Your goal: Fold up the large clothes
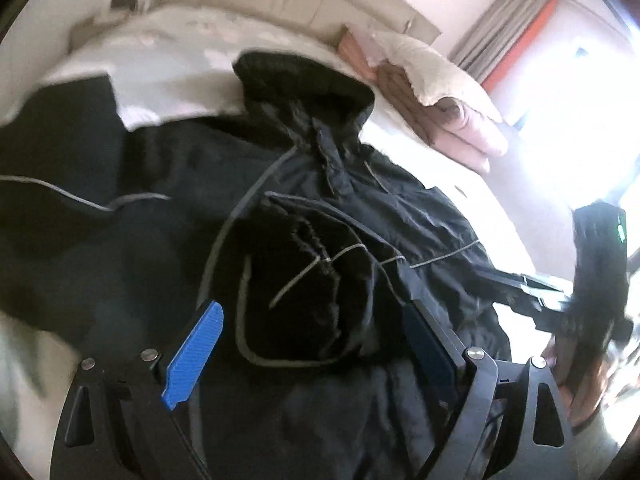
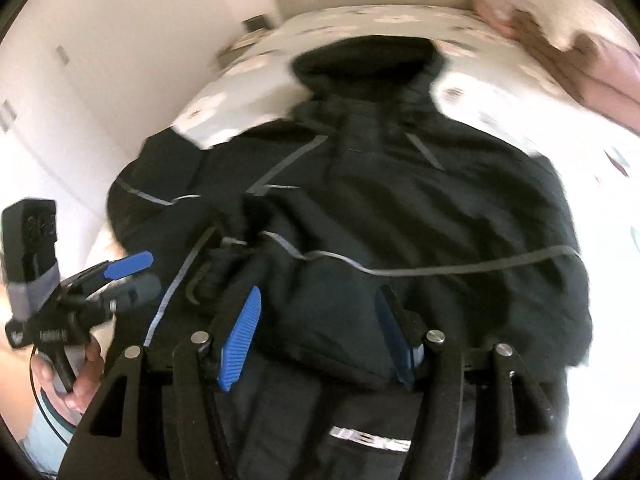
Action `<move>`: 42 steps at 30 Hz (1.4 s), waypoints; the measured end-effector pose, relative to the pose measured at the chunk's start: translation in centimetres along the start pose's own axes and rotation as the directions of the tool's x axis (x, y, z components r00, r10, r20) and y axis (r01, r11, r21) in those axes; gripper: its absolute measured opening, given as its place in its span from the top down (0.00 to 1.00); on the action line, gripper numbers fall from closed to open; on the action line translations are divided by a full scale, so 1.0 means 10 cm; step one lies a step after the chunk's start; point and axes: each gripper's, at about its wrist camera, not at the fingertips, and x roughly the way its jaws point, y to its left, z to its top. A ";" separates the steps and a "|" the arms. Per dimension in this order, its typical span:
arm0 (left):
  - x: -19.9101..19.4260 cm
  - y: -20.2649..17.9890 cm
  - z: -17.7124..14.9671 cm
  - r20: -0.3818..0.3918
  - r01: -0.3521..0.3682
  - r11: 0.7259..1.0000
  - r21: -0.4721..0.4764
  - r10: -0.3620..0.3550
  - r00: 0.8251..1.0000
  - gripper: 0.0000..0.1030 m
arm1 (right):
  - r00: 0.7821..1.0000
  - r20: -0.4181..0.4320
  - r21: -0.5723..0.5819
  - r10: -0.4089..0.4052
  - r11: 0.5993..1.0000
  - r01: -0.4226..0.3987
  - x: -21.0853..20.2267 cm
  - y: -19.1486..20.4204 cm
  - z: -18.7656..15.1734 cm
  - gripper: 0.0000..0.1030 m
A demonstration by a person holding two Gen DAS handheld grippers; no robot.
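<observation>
Blue ribbed pads [image 1: 192, 354] of left gripper [image 1: 308, 348] seen spread wide over black jacket [image 1: 340, 208], nothing pinched. Right gripper [image 2: 320, 336] likewise parted, jaws apart above jacket hem, no cloth clamped. Jacket laid across middle of bed [image 1: 160, 56], hood [image 2: 364, 60] toward headboard edge, folded blankets [image 1: 460, 120] stacked at far right corner. Fabric: thin, crinkly shell, grey piping, elastic-gathered cuff. Advice: both hem corners to be gripped evenly, fold carried flat, slippery shell smoothed.

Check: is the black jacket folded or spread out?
Partly folded: the black jacket lies spread on the bed, one sleeve folded across its front.
</observation>
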 end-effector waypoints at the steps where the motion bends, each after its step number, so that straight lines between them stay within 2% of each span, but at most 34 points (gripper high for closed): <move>1: 0.09 -0.01 0.03 -0.015 -0.004 1.000 -0.012 0.004 1.000 0.11 | 1.000 -0.001 0.022 0.008 1.000 -0.008 -0.01 -0.09 -0.03 0.39; 3: 0.26 -0.03 0.07 -0.032 -0.019 0.999 -0.026 0.018 0.999 0.13 | 1.000 -0.004 0.051 0.020 0.999 -0.020 -0.01 -0.22 -0.10 0.39; 4: 0.35 -0.04 0.09 -0.039 -0.039 0.999 -0.028 0.038 0.999 0.22 | 1.000 -0.008 0.061 0.018 0.998 -0.018 0.00 -0.29 -0.13 0.39; 5: 0.40 -0.04 0.10 -0.051 -0.055 0.998 -0.030 0.053 0.997 0.38 | 1.000 -0.010 0.067 0.017 0.998 -0.016 -0.01 -0.34 -0.16 0.39; 7: 0.58 -0.02 0.10 -0.095 -0.088 0.995 -0.038 0.084 0.992 0.51 | 1.000 -0.017 0.079 0.020 0.997 -0.019 0.01 -0.44 -0.19 0.39; 9: 0.61 -0.03 0.09 -0.094 -0.090 0.996 -0.030 0.086 0.992 0.52 | 0.999 -0.023 0.092 0.025 0.996 -0.023 0.06 -0.47 -0.21 0.39; 10: 0.60 -0.04 0.09 -0.083 -0.095 0.995 -0.013 0.094 0.992 0.56 | 0.999 -0.027 0.095 0.026 0.995 -0.023 0.08 -0.49 -0.23 0.39; 13: 0.44 -0.06 0.11 -0.015 -0.105 0.994 -0.002 0.105 0.994 0.66 | 0.999 -0.030 0.095 0.018 0.995 -0.015 0.11 -0.51 -0.24 0.39; 15: 0.21 -0.01 0.18 0.055 -0.083 0.996 -0.024 0.084 0.995 0.68 | 1.000 -0.019 0.086 0.007 0.996 -0.005 0.10 -0.47 -0.21 0.39; 17: -0.03 0.07 0.28 0.127 -0.083 0.995 -0.056 0.090 0.988 0.68 | 1.000 0.002 0.070 -0.010 0.997 0.010 0.08 -0.43 -0.16 0.39; 18: -0.18 0.17 0.35 0.170 -0.101 0.991 -0.088 0.115 0.979 0.68 | 1.000 0.011 0.064 -0.022 0.998 0.021 0.07 -0.41 -0.12 0.39; 19: -0.27 0.24 0.39 0.194 -0.118 0.988 -0.104 0.136 0.972 0.88 | 0.999 0.019 0.060 -0.033 0.998 0.032 0.07 -0.39 -0.09 0.39; 20: -0.33 0.36 0.46 0.203 -0.163 0.979 -0.126 0.186 0.961 0.90 | 0.998 0.027 0.055 -0.053 0.997 0.052 0.10 -0.38 -0.05 0.39; 21: -0.36 0.49 0.50 0.198 -0.183 0.972 -0.150 0.210 0.957 0.90 | 0.997 0.029 0.055 -0.071 0.996 0.069 0.13 -0.37 -0.02 0.39; 23: -0.33 0.80 0.55 0.154 -0.106 0.978 -0.182 0.135 0.979 0.90 | 0.994 0.016 0.063 -0.105 0.993 0.103 0.25 -0.38 0.03 0.39; 25: -0.24 0.98 0.49 0.095 -0.149 0.970 -0.194 0.169 0.981 0.90 | 0.985 -0.026 0.076 -0.168 0.983 0.170 0.47 -0.43 0.05 0.39; 26: -0.21 1.01 0.43 0.076 -0.166 0.969 -0.184 0.182 0.980 0.90 | 0.980 -0.065 0.089 -0.186 0.977 0.192 0.60 -0.47 0.04 0.39; 28: -0.19 1.00 0.28 0.055 -0.112 0.982 -0.153 0.122 0.991 0.90 | 0.975 -0.111 0.108 -0.193 0.973 0.205 0.78 -0.53 0.03 0.39; 31: -0.18 0.81 0.19 0.052 -0.049 0.995 -0.090 0.054 0.997 0.85 | 0.976 -0.079 0.080 -0.204 0.974 0.210 0.78 -0.47 0.02 0.31; 33: -0.17 0.69 0.18 0.059 -0.063 0.997 -0.042 0.065 0.996 0.66 | 0.971 -0.080 0.054 -0.224 0.972 0.228 0.80 -0.43 0.01 0.30; 34: -0.12 0.61 0.22 0.060 -0.087 0.996 -0.024 0.088 0.994 0.38 | 0.970 -0.081 0.042 -0.231 0.971 0.235 0.80 -0.41 0.00 0.30; 35: -0.08 0.57 0.25 0.070 -0.104 0.994 -0.019 0.105 0.992 0.30 | 0.969 -0.081 0.038 -0.234 0.971 0.238 0.80 -0.40 0.00 0.30; 37: 0.03 0.53 0.31 0.079 -0.117 0.993 -0.026 0.118 0.990 0.30 | 0.970 -0.083 0.046 -0.226 0.972 0.231 0.78 -0.42 0.01 0.30; 39: 0.17 0.56 0.40 0.041 -0.134 0.990 -0.054 0.136 0.990 0.33 | 0.972 -0.085 0.051 -0.220 0.973 0.225 0.78 -0.44 0.00 0.30; 41: 0.37 0.64 0.46 -0.028 -0.137 0.987 -0.079 0.135 0.990 0.83 | 0.971 -0.090 0.040 -0.220 0.974 0.224 0.78 -0.43 0.00 0.30; 42: 0.41 0.68 0.46 -0.040 -0.135 0.986 -0.092 0.132 0.990 0.83 | 0.972 -0.089 0.036 -0.219 0.974 0.223 0.77 -0.42 0.00 0.30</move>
